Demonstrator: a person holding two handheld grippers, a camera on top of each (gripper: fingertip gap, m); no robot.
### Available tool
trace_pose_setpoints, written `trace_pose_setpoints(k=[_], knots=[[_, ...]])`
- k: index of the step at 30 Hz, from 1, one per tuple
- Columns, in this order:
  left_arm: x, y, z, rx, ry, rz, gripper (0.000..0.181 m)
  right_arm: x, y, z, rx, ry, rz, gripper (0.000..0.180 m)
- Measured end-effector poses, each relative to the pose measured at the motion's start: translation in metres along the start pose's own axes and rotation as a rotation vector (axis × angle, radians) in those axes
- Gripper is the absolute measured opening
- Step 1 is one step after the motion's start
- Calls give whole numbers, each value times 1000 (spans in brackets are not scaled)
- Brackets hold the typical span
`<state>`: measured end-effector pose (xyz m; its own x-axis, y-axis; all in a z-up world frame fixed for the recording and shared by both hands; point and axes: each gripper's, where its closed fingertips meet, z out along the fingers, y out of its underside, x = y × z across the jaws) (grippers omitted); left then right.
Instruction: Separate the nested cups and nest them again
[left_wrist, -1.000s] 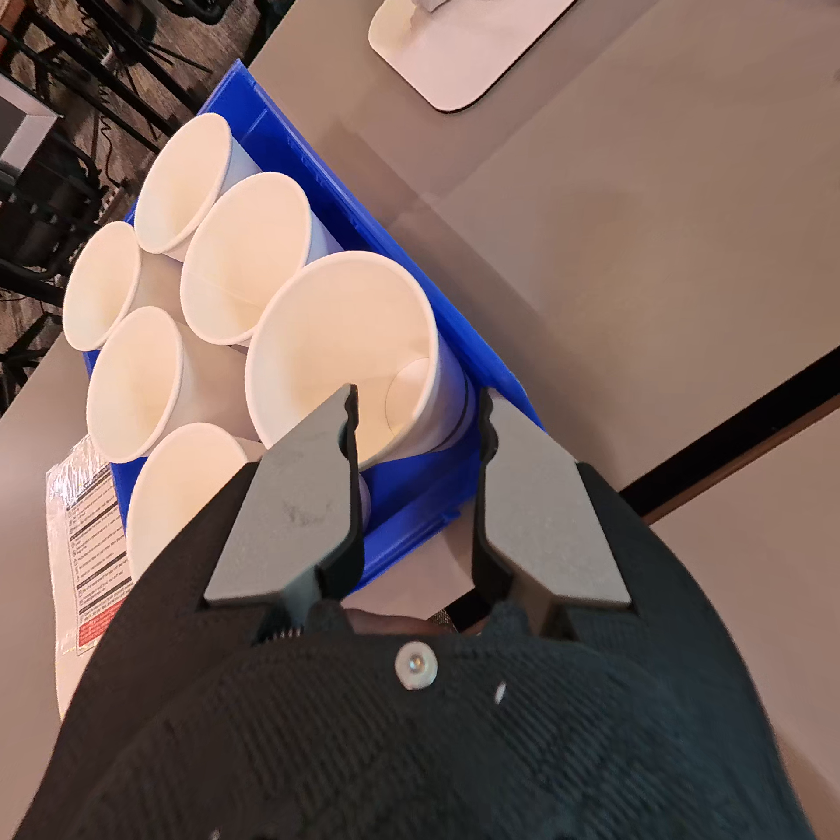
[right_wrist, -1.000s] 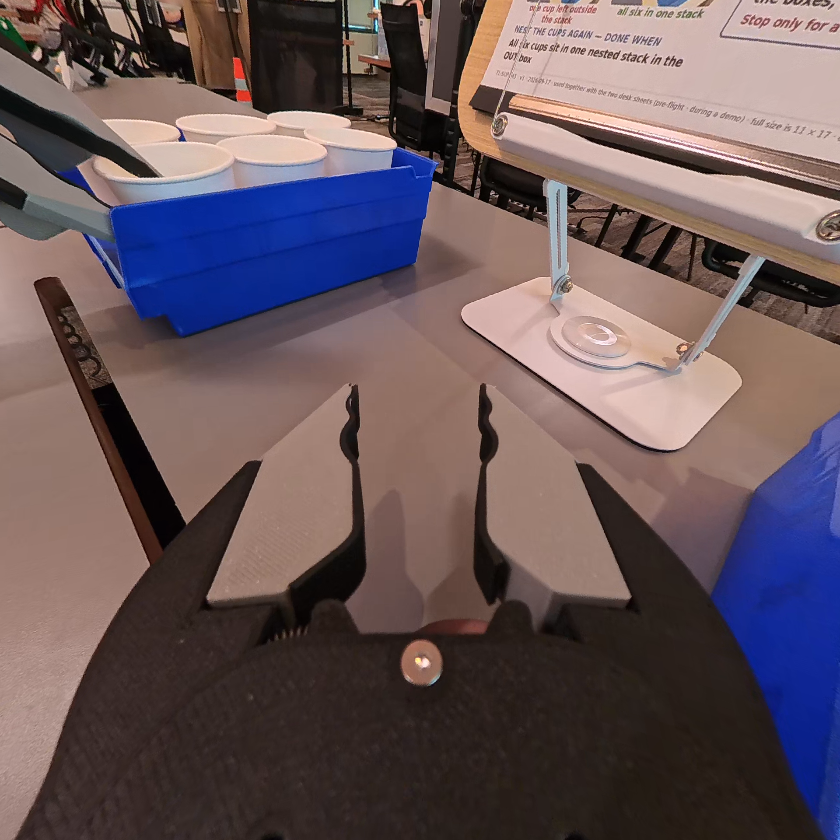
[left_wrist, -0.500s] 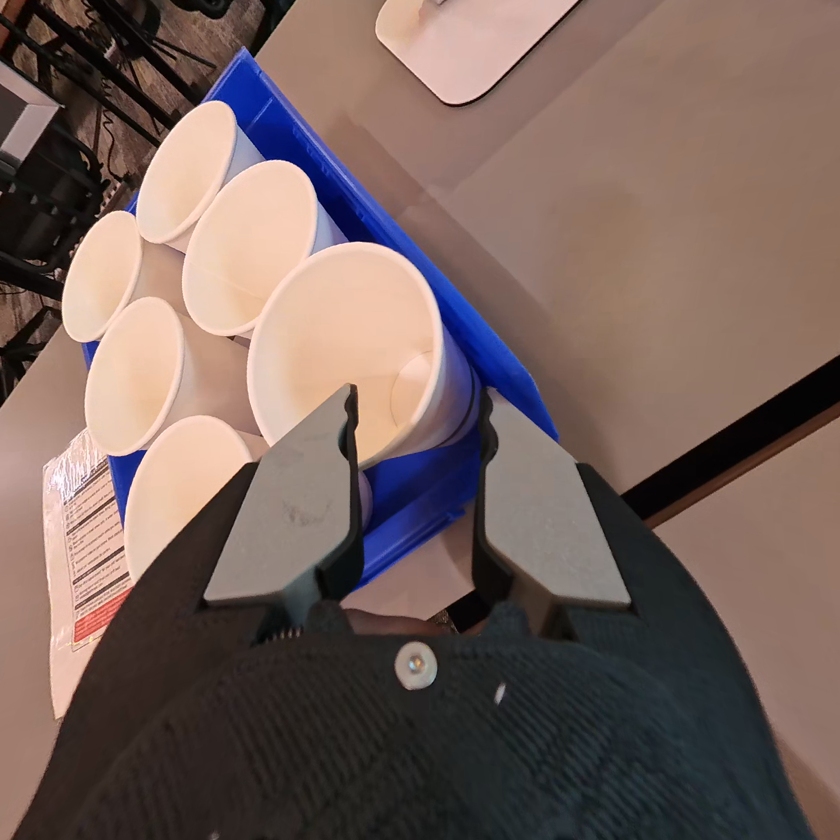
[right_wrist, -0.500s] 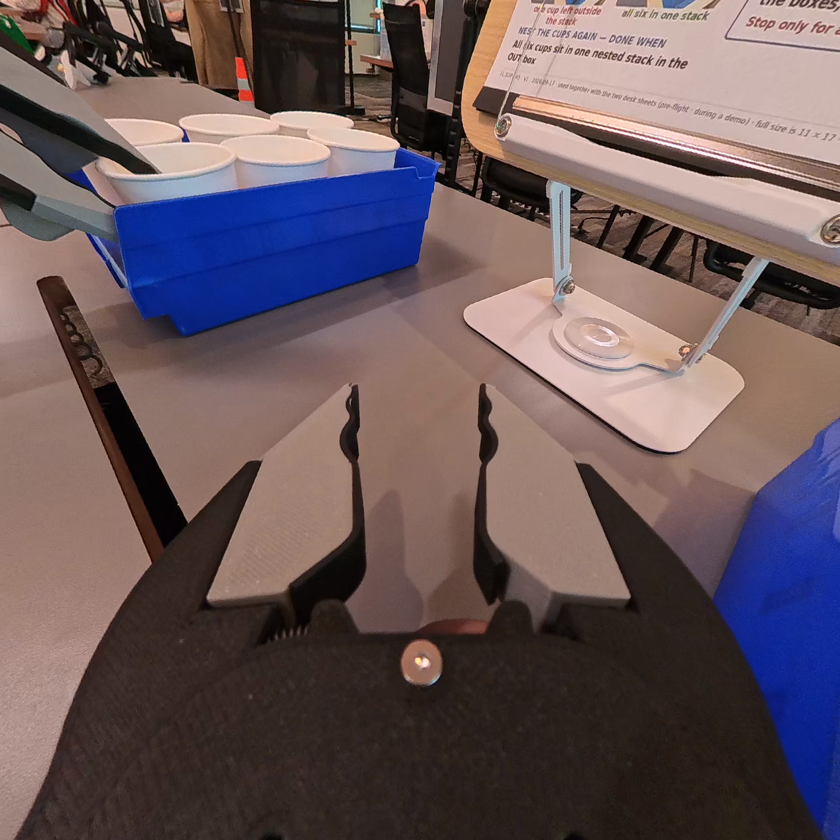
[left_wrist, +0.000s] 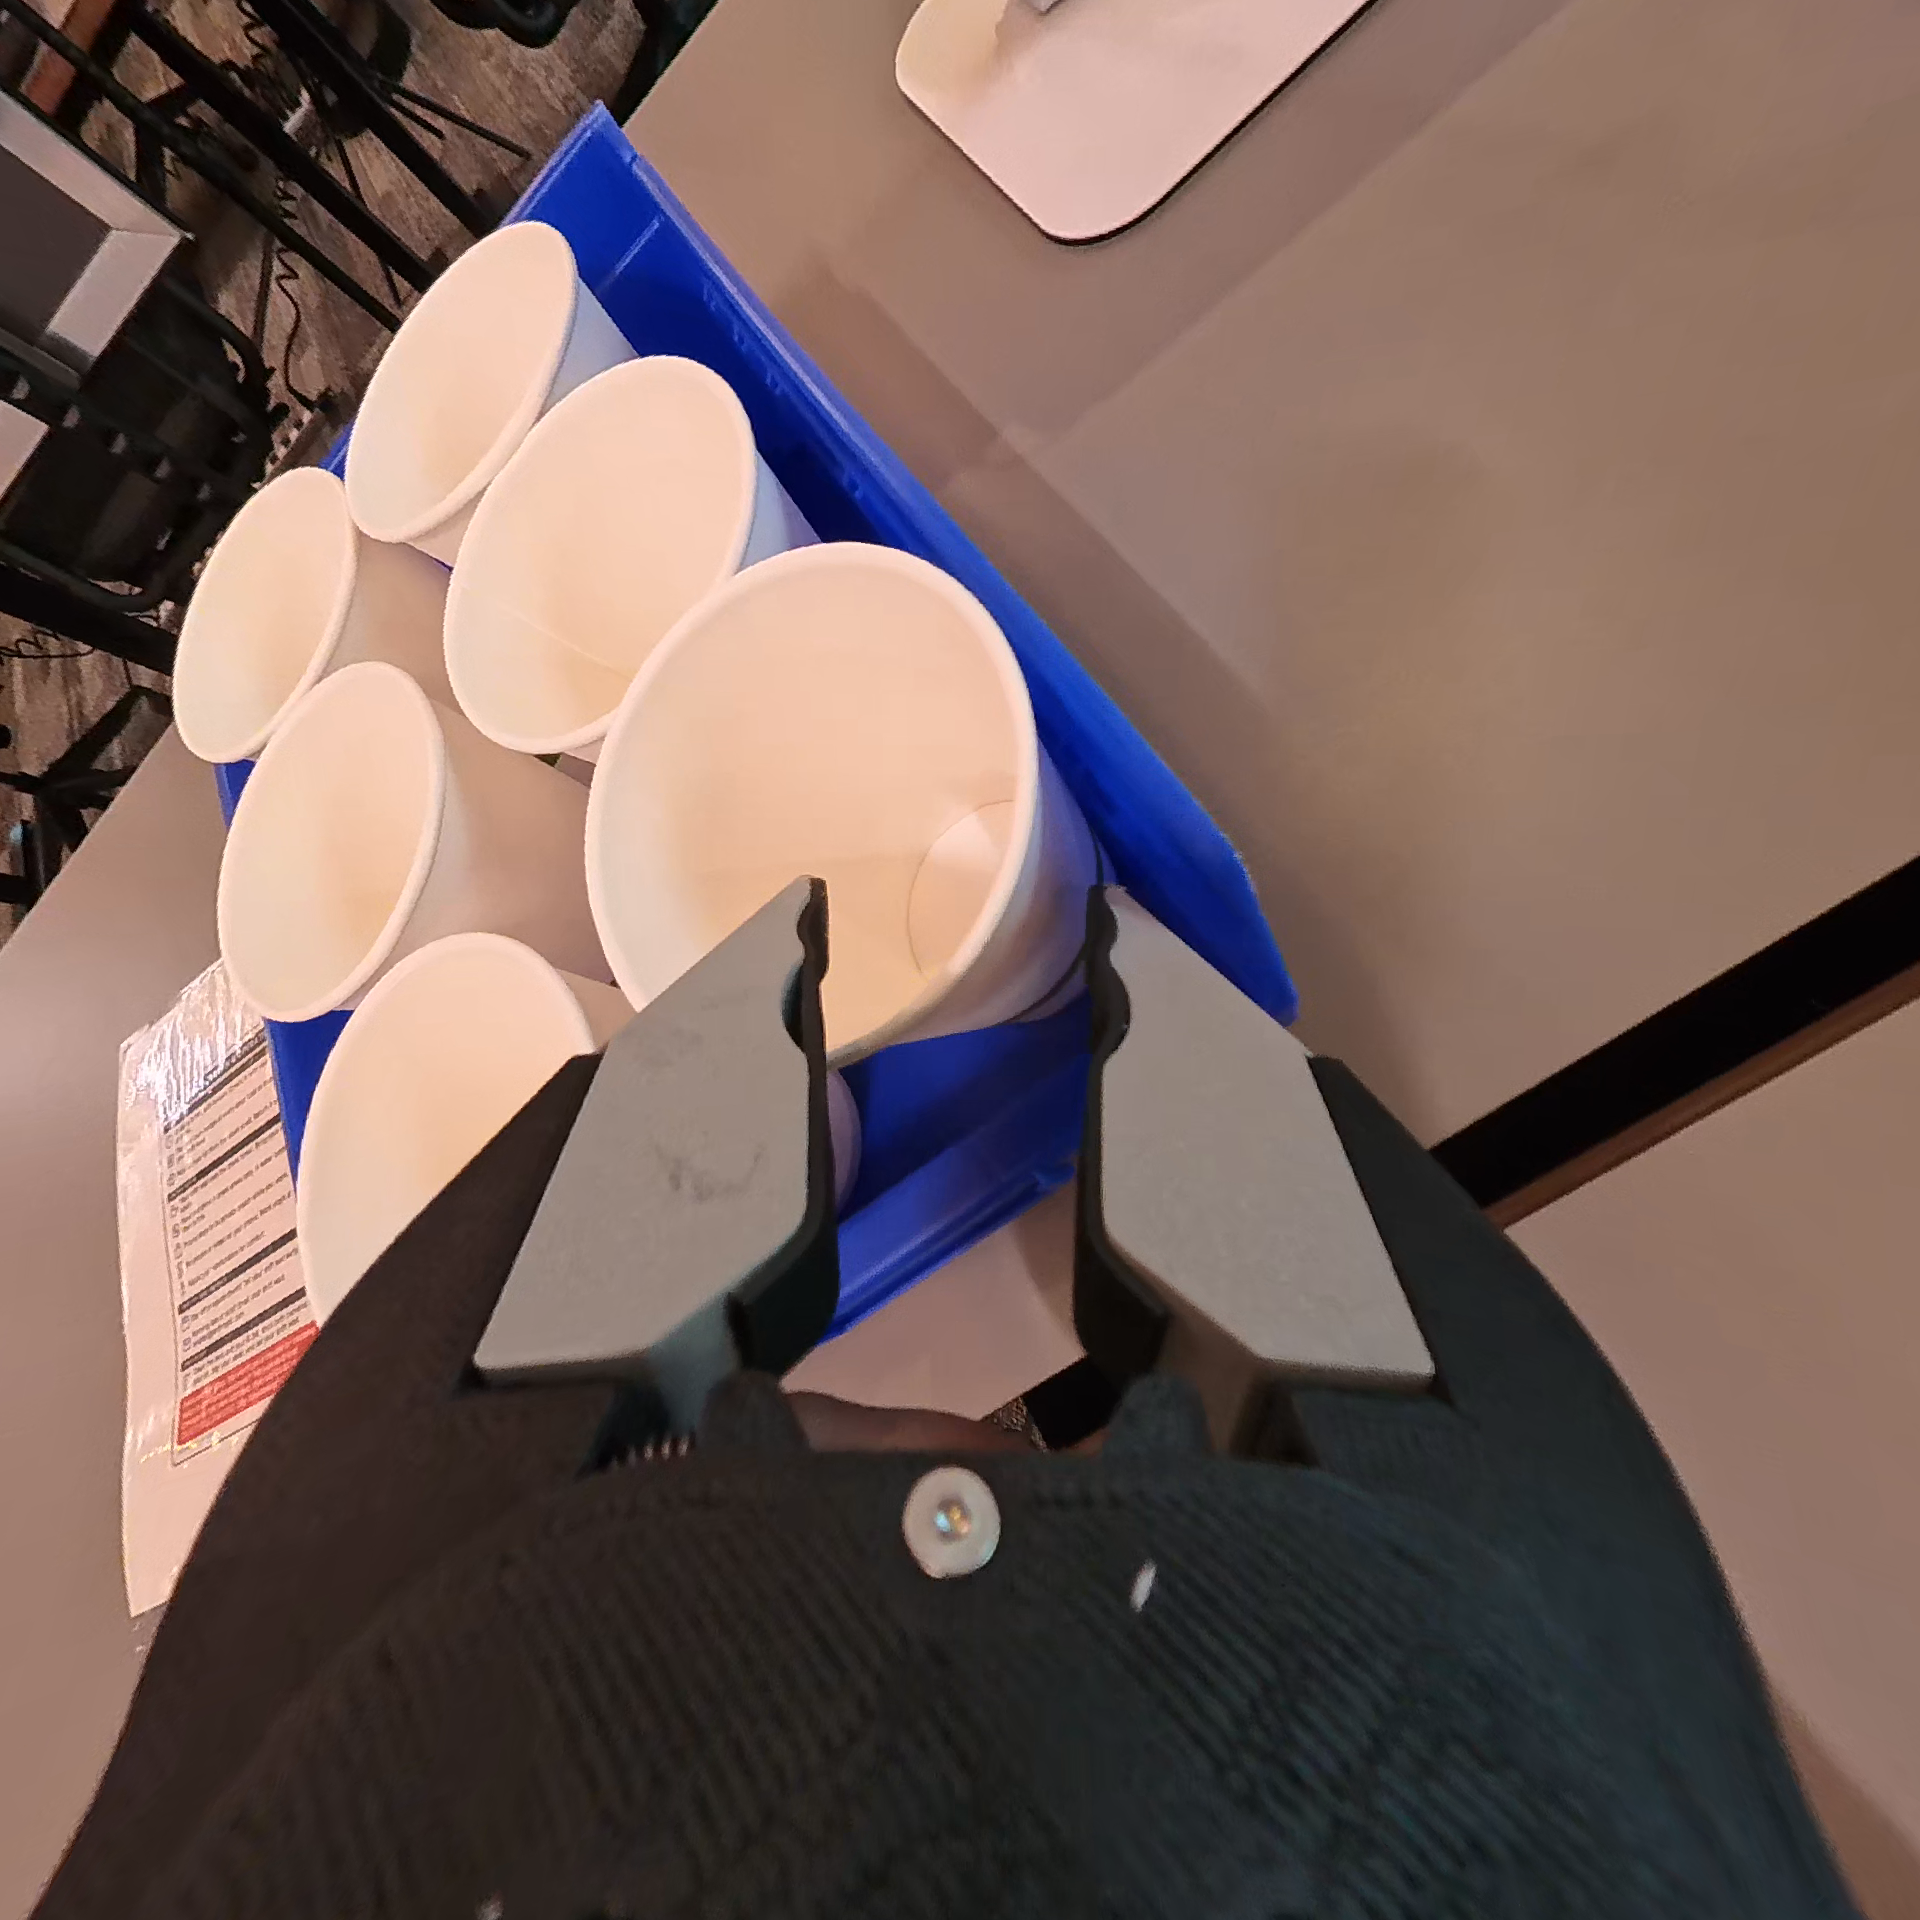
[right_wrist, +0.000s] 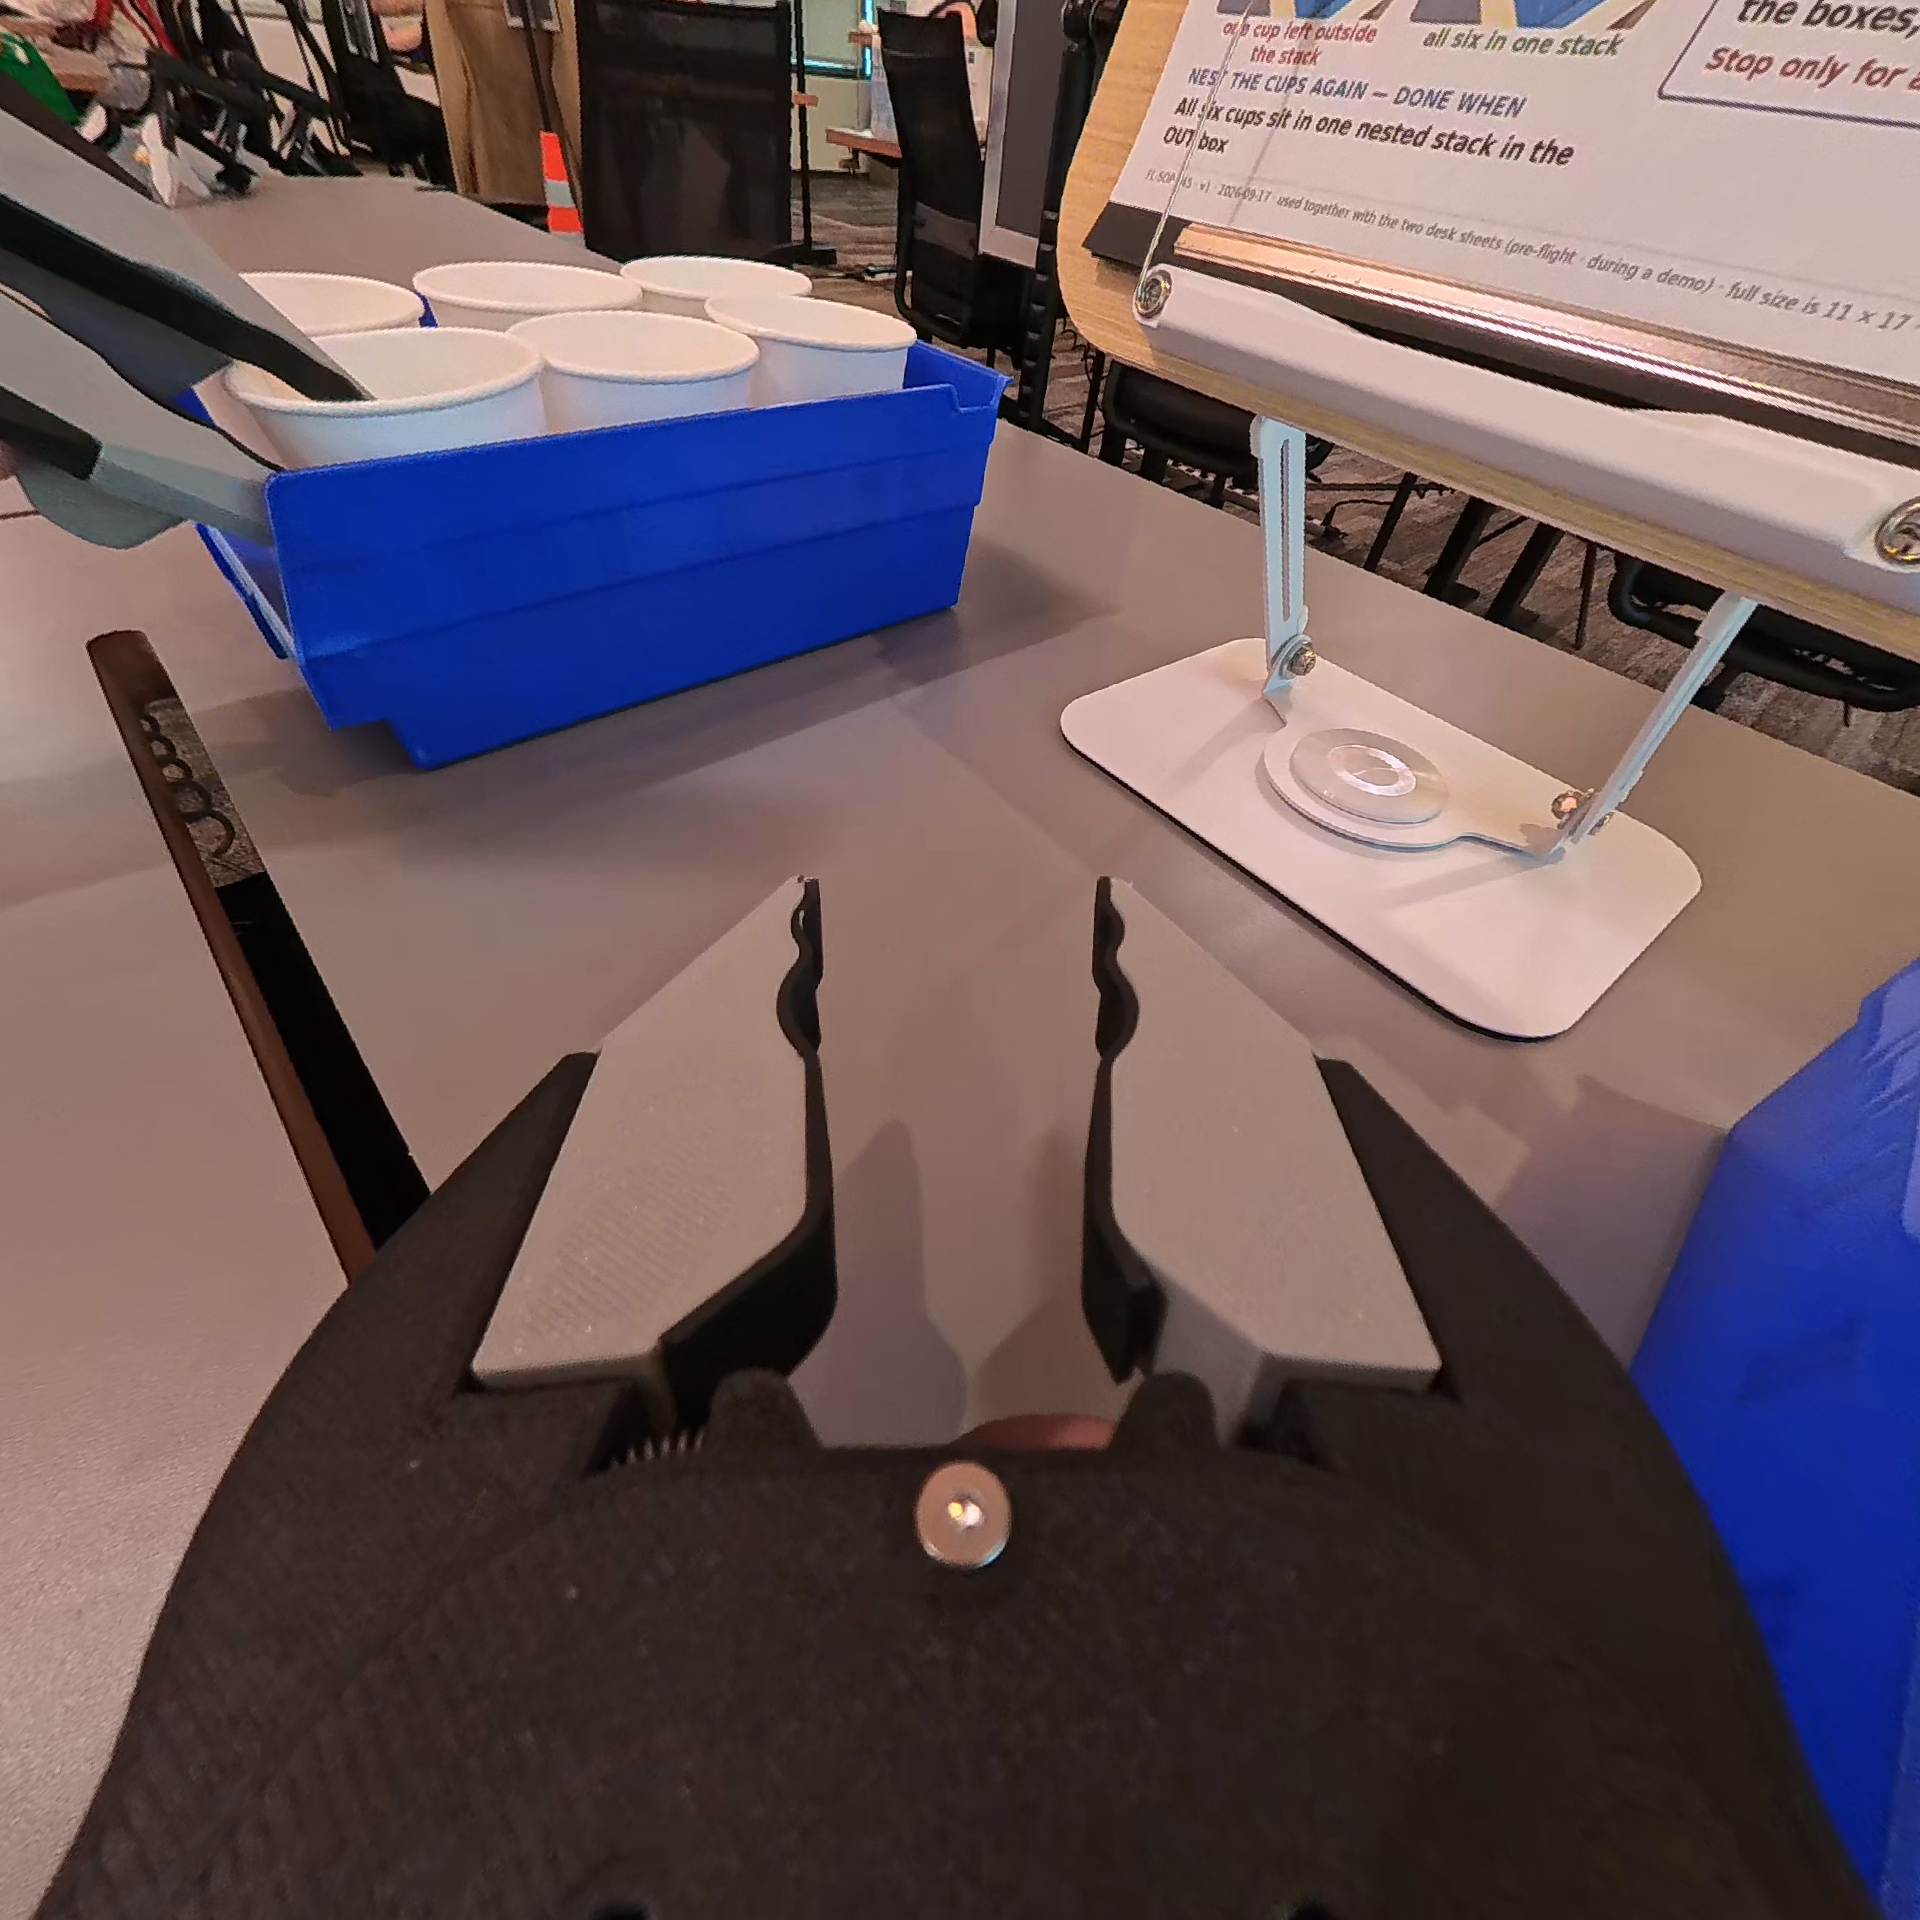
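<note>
Left tool (left_wrist: 956, 935), jaws parted to a moderate gap, straddles the wall of the nearest white paper cup (left_wrist: 810, 790): one finger reaches inside the mouth, the other lies outside between the cup and the end wall of the blue bin (left_wrist: 1143, 790). Whether the pads press the wall cannot be told. In the right wrist view this left tool (right_wrist: 135, 416) enters from the left edge, its upper finger dipping into the near cup (right_wrist: 405, 400).

Six cups stand upright in the bin in two rows of three, mouths up, long axes vertical, rims close together; the far rims (right_wrist: 717, 278) rise above the bin wall. None is nested in another.

Right tool (right_wrist: 956, 914) hangs low over bare grey worktop (right_wrist: 623, 935), well apart from the bin, jaws equally parted and holding nothing.

Beside the bin's far long side lies a printed sheet in a clear sleeve (left_wrist: 197, 1226), bearing text and a red band. To the right stands a white document stand (right_wrist: 1392, 821) on a flat base plate, carrying a printed instruction sheet (right_wrist: 1558, 94). A second blue bin (right_wrist: 1808, 1351) fills the right edge. A dark gap (right_wrist: 260, 997) divides the worktop sections in front of the bin. Chairs and office furniture stand beyond.
</note>
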<state>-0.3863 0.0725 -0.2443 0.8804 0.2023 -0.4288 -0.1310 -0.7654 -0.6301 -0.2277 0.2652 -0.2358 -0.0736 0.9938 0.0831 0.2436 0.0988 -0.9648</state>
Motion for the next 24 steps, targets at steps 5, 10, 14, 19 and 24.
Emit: trace_pose_setpoints(k=[5, 10, 14, 19, 24], knots=[[-1, 0, -1, 3, -5, 0, 40, 0, -1, 0, 2, 0, -1, 49], [0, -3, -2, 31, 13, -11, 17, 0, -1, 0, 3, 0, 0, 49], [-2, -3, -5, 51, -3, -9, 0, 0, -1, 0, 5, -1, 0, 49], [-5, -7, -15, 91, -6, -14, 0, -1, -2, 0, 6, -3, 1, 50], [-17, -24, -37, 145, -59, 11, 0, -1, -1, 0, 3, -3, -5, 49]])
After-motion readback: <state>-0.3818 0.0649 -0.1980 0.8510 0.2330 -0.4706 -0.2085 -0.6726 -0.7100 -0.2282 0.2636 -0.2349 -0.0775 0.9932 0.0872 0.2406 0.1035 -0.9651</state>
